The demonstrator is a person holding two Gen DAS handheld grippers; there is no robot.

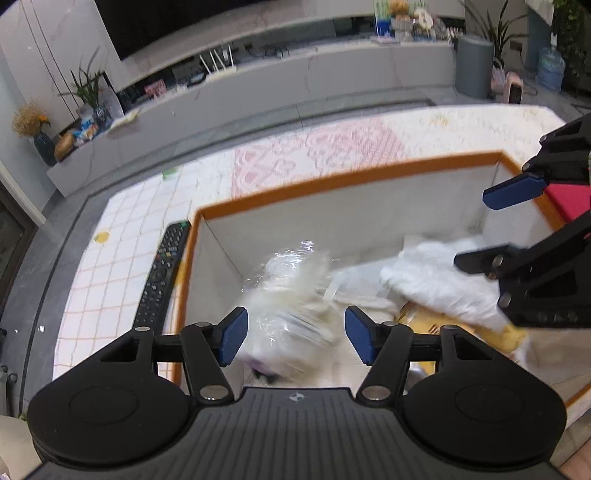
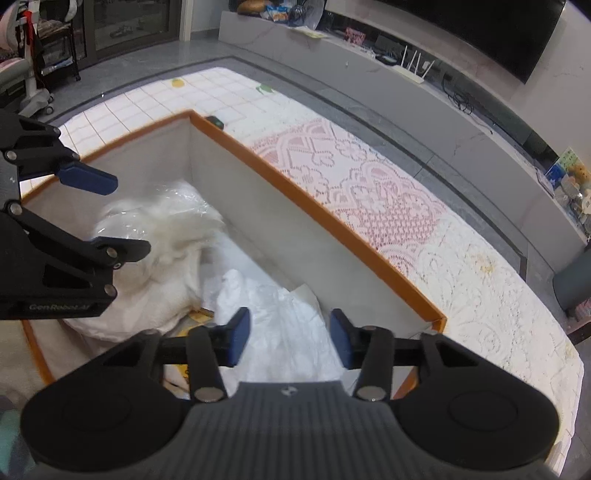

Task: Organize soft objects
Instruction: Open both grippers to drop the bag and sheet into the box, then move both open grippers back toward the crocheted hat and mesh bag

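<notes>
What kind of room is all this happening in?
Most likely a home living room. A big dark television screen hangs above a long low grey media console, potted plants stand at its end, and a remote control lies on the patterned floor mat beside the orange-rimmed storage box.

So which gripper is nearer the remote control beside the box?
Left. The left gripper hangs over the box end next to the remote control; the right gripper is over the far end.

right tool (image 2: pixel 290 338) open above white bundle (image 2: pixel 288 332) inside orange-rimmed box (image 2: pixel 332 218).
</notes>
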